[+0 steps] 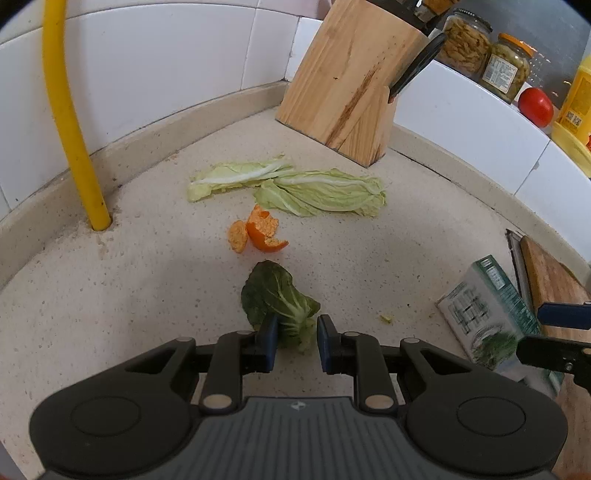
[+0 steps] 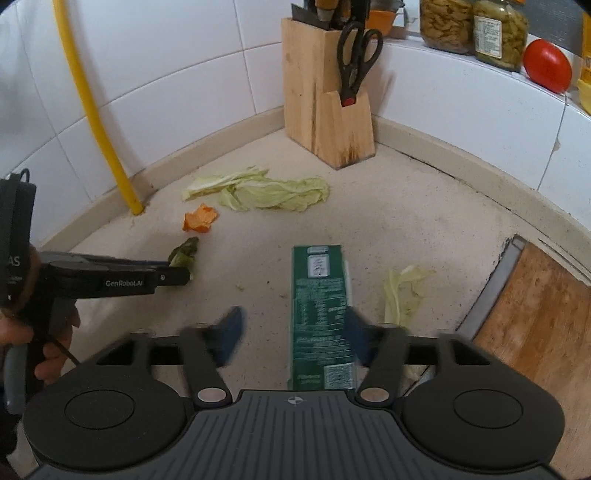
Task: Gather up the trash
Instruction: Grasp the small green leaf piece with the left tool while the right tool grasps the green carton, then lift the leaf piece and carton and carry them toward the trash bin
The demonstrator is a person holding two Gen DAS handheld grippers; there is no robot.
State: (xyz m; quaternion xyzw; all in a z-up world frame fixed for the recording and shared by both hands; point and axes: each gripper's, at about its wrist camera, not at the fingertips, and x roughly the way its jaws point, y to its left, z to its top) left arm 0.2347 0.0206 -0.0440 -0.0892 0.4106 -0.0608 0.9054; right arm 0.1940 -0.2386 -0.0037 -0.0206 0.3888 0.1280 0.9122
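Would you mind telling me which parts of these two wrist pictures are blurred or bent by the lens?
Right wrist view: the right gripper has motion-smeared fingers, while the green carton between them stays readable. Left wrist view: the left gripper and dark green leaf are sharp; only the carton at the right edge is smeared. Both views: fisheye bows the tile lines and counter edge, and corners go dark.

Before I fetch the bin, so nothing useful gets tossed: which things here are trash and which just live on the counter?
Trash: dark green leaf, orange peel, pale cabbage leaves, green carton, small leaf scrap.

Staying: knife block, scissors, jars, tomato, cutting board, yellow hose.
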